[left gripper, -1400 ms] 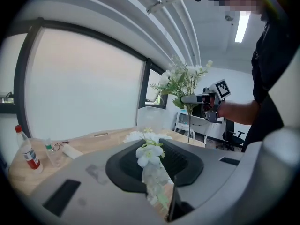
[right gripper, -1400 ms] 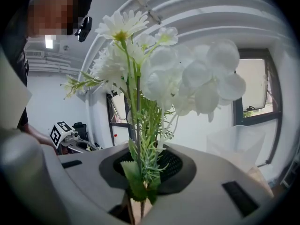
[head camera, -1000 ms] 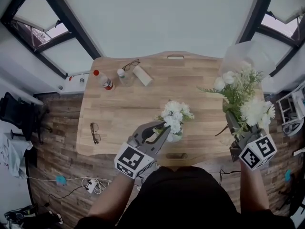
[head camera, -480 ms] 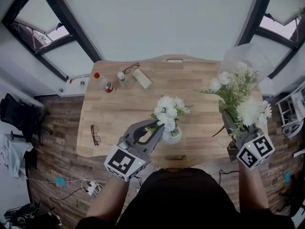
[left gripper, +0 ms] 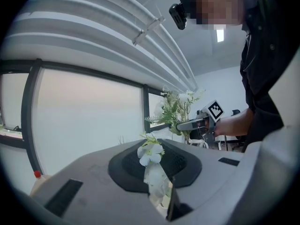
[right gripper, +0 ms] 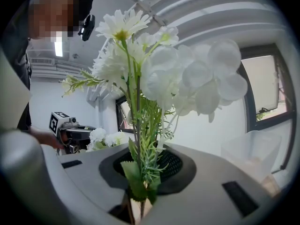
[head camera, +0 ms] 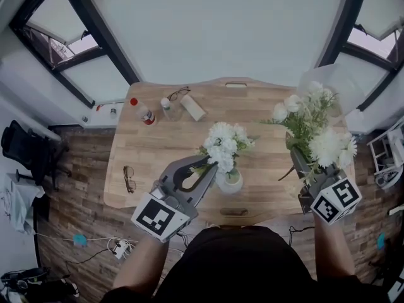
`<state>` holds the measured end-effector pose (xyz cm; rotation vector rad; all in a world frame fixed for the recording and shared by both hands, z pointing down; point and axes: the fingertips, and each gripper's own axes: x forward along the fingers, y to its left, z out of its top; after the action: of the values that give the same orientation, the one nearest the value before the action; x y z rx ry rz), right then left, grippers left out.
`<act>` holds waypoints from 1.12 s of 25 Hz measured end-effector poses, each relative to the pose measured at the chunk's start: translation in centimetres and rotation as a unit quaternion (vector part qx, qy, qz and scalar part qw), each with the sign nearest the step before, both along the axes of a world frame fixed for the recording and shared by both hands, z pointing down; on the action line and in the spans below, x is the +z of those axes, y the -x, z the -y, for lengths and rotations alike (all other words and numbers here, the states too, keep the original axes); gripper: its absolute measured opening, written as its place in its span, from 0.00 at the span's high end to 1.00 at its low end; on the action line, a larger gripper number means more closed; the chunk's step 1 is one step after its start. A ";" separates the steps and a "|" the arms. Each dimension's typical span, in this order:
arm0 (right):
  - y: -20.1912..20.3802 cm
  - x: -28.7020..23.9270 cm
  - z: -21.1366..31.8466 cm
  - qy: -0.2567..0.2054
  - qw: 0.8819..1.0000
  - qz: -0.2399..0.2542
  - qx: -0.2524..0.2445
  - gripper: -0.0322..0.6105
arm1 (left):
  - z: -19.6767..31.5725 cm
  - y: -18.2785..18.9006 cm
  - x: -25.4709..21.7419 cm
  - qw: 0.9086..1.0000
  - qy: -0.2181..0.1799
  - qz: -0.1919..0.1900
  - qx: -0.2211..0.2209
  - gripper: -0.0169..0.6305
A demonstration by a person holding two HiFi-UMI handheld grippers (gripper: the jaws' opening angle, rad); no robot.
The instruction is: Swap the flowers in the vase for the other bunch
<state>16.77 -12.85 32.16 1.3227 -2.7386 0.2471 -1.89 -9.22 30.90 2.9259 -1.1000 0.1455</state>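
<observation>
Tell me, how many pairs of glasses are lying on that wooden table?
2. One pair of glasses lies near the far edge of the table; the second pair lies near its left edge. None seems hidden.

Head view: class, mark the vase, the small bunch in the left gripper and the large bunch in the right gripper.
vase (head camera: 226, 185), head view, on its rounded white body.
small bunch (head camera: 222, 145), head view, on its white blooms.
large bunch (head camera: 327, 147), head view, on its biggest white bloom.

**Stems out of sight**
In the head view the white blooms (head camera: 222, 145) cover the far side of the vase (head camera: 230, 185); in the right gripper view, the bottom edge cuts off the stem ends of the larger bunch (right gripper: 140, 163).
</observation>
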 end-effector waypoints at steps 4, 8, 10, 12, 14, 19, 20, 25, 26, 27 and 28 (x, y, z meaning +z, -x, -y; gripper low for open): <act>0.4 -0.5 0.3 -0.006 1.000 0.005 -0.009 0.80 | -0.1 0.2 -1.9 1.000 -0.023 -0.010 0.003 0.89; 1.1 -0.7 0.3 -0.010 1.000 0.010 -0.022 0.80 | -0.4 0.6 -3.2 1.000 -0.023 -0.012 -0.011 0.89; 1.7 -0.8 0.5 -0.011 0.999 0.013 -0.028 0.80 | -0.5 1.0 -4.0 0.999 -0.025 -0.013 -0.017 0.89; 2.5 -1.1 0.8 -0.012 0.999 0.016 -0.034 0.80 | -0.4 1.6 -4.7 0.999 -0.030 -0.014 -0.022 0.89; 3.0 -1.4 1.2 -0.015 0.999 0.018 -0.041 0.80 | -0.4 2.1 -5.4 0.999 -0.038 -0.012 -0.030 0.89; 4.2 -1.8 1.9 -0.019 0.998 0.020 -0.057 0.80 | -0.4 3.3 -6.3 0.997 -0.055 0.002 -0.053 0.89; 4.7 -1.9 2.0 -0.018 0.998 0.021 -0.060 0.80 | -0.3 3.9 -6.5 0.997 -0.055 0.001 -0.058 0.89; 6.4 -2.0 2.5 -0.017 0.996 0.024 -0.080 0.80 | 0.0 5.6 -7.2 0.995 -0.060 0.002 -0.084 0.89; 6.7 -2.0 2.6 -0.017 0.996 0.024 -0.085 0.80 | 0.1 5.9 -7.3 0.994 -0.061 0.003 -0.089 0.89; 7.1 -2.0 2.8 -0.015 0.996 0.024 -0.090 0.80 | 0.1 6.3 -7.4 0.994 -0.062 0.004 -0.093 0.89; 7.7 -2.0 2.9 -0.014 0.995 0.025 -0.095 0.80 | 0.1 6.8 -7.5 0.993 -0.062 0.006 -0.098 0.89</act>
<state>9.06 -15.73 30.19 1.0658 -2.8939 0.2308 -8.69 -9.33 23.39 2.9024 -1.4385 0.0941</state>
